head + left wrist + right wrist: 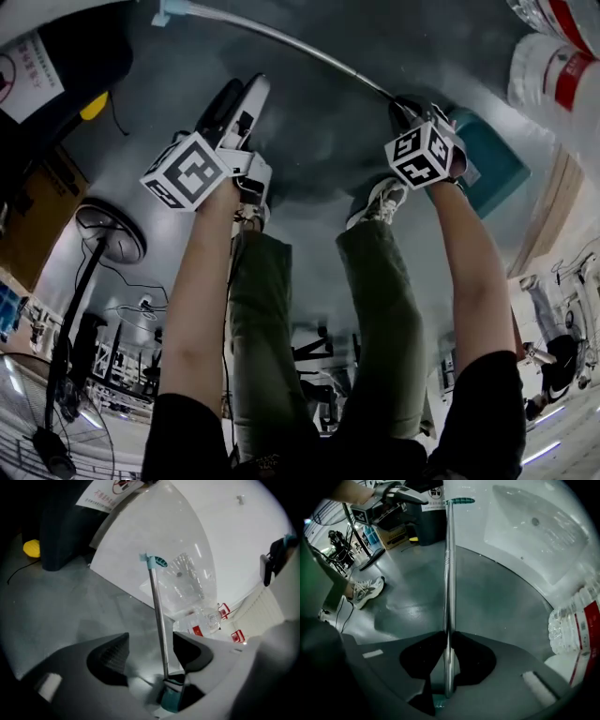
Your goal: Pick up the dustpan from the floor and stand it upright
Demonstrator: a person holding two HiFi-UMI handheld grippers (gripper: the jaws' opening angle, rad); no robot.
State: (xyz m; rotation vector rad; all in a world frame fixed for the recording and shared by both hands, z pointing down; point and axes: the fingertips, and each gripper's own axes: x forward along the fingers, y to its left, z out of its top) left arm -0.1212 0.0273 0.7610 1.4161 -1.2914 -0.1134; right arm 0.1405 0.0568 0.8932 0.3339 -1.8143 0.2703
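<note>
- Floor [319, 141]: smooth grey concrete with a dull sheen, and by far the widest surface.
- Dustpan [492, 164]: a teal plastic pan, boxy in shape, beside the person's right hand. It is half hidden behind that hand and its marker cube, so I cannot tell whether it touches the floor.
- Water bottles [576, 625]: clear ribbed plastic with red labels, cut off at the frame edge.
- Handle [449, 573]: a thin, shiny metal tube running from the pan away across the floor.
- Right claw [448, 634]: dark matte jaws clamped on the handle low down (near the pan end).
- Left claw [151, 639]: jaws wide apart and gripping nothing. The handle shows through the gap but lies beyond it.
- Cap [154, 562]: a small teal hook-shaped tip on the handle's far end.
</note>
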